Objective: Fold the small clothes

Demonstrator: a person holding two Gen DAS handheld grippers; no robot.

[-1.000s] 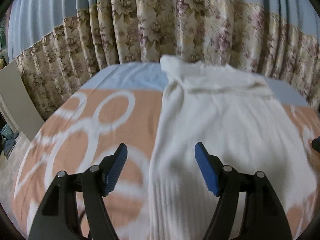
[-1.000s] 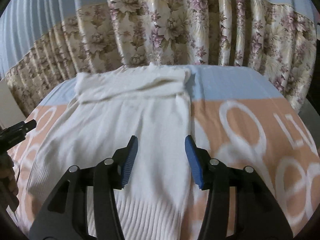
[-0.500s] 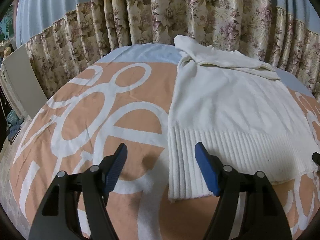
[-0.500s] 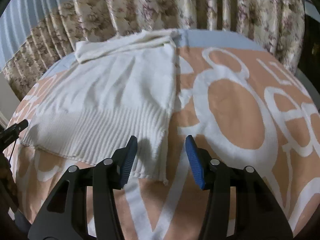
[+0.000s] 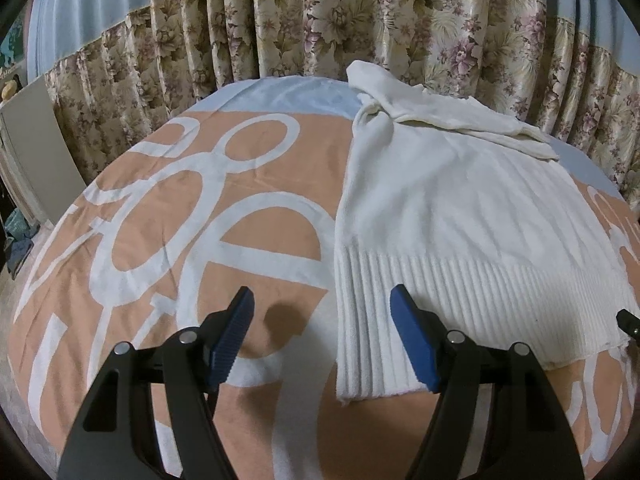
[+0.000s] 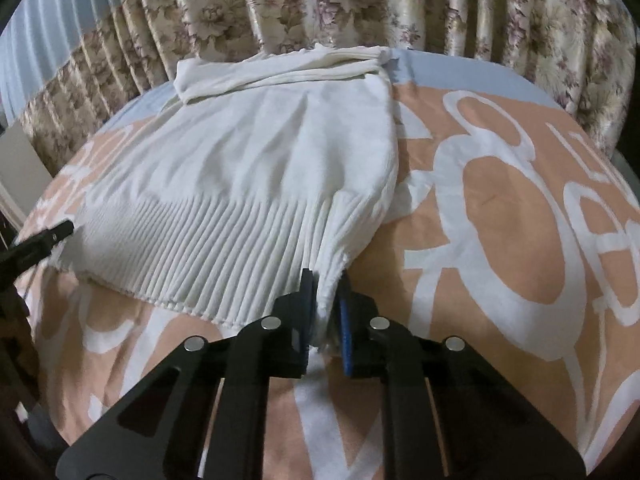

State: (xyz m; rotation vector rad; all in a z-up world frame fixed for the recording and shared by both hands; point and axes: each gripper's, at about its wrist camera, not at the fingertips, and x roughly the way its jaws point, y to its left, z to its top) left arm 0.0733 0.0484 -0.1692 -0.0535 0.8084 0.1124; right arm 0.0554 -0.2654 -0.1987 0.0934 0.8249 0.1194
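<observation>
Left wrist view: left gripper [image 5: 322, 336] hovers with blue pads spread wide apart over the near left corner of the cream ribbed-knit sweater [image 5: 452, 216], which lies flat on the peach bedspread with white ring pattern [image 5: 192, 216], floral curtains [image 5: 320, 20] at the far side. Right wrist view: right gripper [image 6: 325, 312] is clamped on the sweater's [image 6: 256, 168] near right hem corner, ribbing bunched and lifted between the pads; the left gripper's tip [image 6: 56, 232] shows at the hem's left end.

The right gripper [image 6: 323, 296] pinched the ribbed hem corner of the white sweater [image 6: 256, 168], which lay on the orange-patterned bed [image 6: 500, 240] before the floral curtain [image 6: 360, 4].
</observation>
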